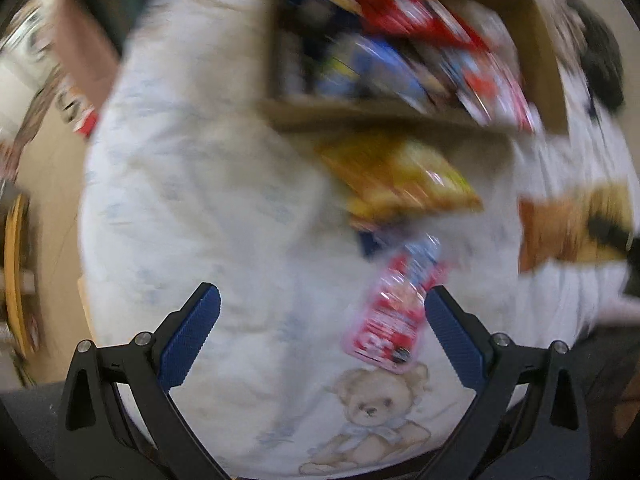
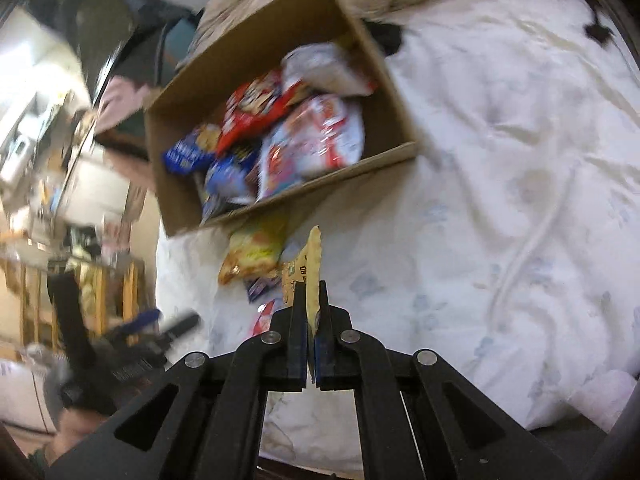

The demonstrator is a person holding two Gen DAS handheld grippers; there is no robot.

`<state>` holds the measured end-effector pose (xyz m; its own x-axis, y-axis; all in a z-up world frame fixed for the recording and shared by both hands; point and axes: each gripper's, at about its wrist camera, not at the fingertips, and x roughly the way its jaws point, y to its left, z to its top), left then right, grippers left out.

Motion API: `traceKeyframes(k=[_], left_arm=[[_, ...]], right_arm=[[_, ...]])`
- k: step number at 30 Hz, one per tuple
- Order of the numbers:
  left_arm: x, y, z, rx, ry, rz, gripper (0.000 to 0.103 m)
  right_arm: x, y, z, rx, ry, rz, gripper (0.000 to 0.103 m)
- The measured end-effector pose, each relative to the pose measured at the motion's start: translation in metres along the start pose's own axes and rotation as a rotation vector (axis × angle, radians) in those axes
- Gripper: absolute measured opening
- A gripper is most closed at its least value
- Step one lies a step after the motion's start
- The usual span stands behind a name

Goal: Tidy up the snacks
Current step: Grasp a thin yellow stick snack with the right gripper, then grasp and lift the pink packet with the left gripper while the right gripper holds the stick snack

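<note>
Crinkly tan packet pinched edge-on in right tool; left tool spread empty.

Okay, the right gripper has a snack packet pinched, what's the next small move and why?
Probably carry it over the cardboard box and let go there. The right gripper is shut on the tan packet, held edge-on above the bedsheet, and the box ahead is open and already holds other snack bags.

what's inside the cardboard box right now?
The cardboard box on the bed holds a loose pile of snack bags: a red bag, blue packets, a white-and-red bag and a pale bag on top. Whatever lies beneath them is covered.
</note>
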<state>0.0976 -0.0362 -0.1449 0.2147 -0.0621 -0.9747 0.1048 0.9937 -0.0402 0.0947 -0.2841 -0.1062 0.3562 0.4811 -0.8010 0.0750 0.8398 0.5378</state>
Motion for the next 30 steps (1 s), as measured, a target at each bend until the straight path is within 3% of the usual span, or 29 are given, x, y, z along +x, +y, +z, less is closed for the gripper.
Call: traceKeyframes(k=[6, 9, 16, 18, 21, 24, 30], left_arm=[[0.038, -0.050, -0.008, 0.196, 0.106, 0.014, 0.101], [0.058, -0.058, -0.011, 0.226, 0.165, 0.024, 0.101], [0.068, -0.065, -0.007, 0.222, 0.152, 0.024, 0.101], [0.067, -0.063, -0.006, 0.205, 0.146, 0.012, 0.097], [0.063, -0.056, -0.003, 0.204, 0.136, 0.002, 0.082], [0.055, -0.054, -0.003, 0.204, 0.124, -0.011, 0.061], [0.041, -0.051, -0.008, 0.200, 0.111, -0.038, 0.055]], right_arm=[[0.000, -0.006, -0.004, 0.021, -0.015, 0.007, 0.002], [0.000, -0.006, -0.004, 0.021, -0.016, 0.008, 0.002], [-0.003, -0.010, -0.005, 0.031, -0.018, 0.020, 0.002], [-0.003, -0.011, -0.005, 0.034, -0.016, 0.024, 0.002], [-0.003, -0.010, -0.004, 0.040, -0.014, 0.028, 0.002], [-0.003, -0.010, -0.004, 0.041, -0.017, 0.029, 0.002], [-0.001, -0.008, -0.003, 0.038, -0.012, 0.029, 0.002]])
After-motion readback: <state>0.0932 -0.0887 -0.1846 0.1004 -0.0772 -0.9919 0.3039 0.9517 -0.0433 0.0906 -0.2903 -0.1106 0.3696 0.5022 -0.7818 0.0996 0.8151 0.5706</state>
